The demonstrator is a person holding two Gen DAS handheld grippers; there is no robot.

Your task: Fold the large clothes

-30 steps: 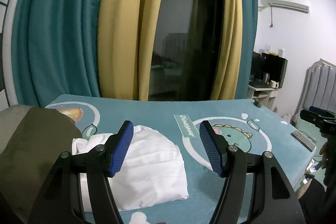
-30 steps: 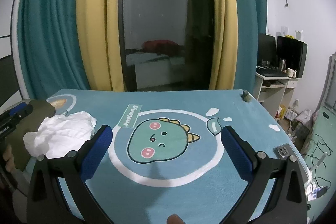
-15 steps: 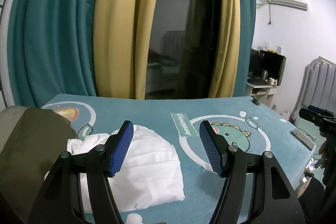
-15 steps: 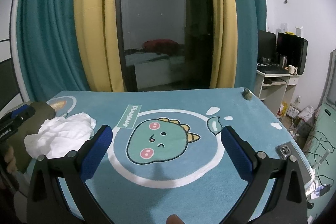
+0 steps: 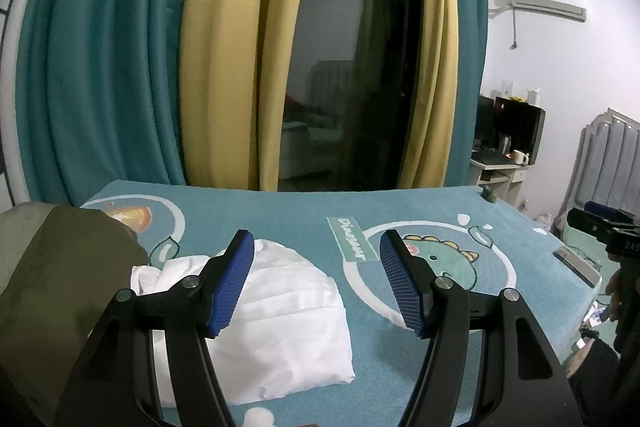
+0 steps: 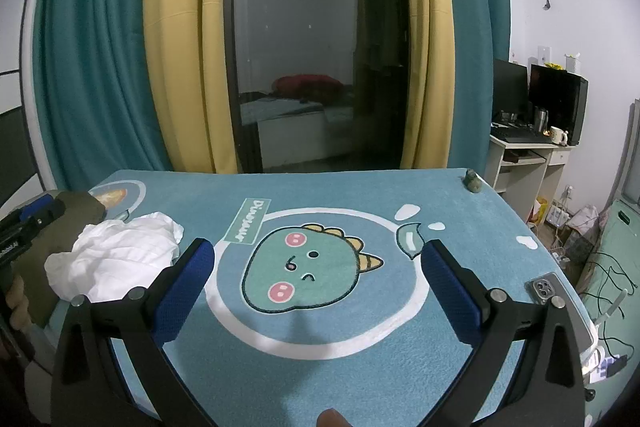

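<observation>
I hold a two-finger gripper in each hand above a teal mat (image 6: 328, 379) printed with a cartoon dinosaur. My left gripper (image 5: 316, 283) has its blue pads spread wide with nothing between them; my right gripper (image 6: 316, 287) is spread just as wide and also empty. The white garment (image 5: 280, 319) lies at the left side of the mat, touching an olive-green garment (image 5: 60, 287) at the mat's left edge. From the left view the white one looks like a loosely gathered bundle with a smooth front edge; I judge it roughly folded or merely heaped, so the neat folding seems mostly left to do, and the olive one appears untouched. The right view adds what the left cannot: the mat's bare middle, a phone (image 6: 546, 289) near its right edge and a small figurine (image 6: 474, 182) at the far corner.
</observation>
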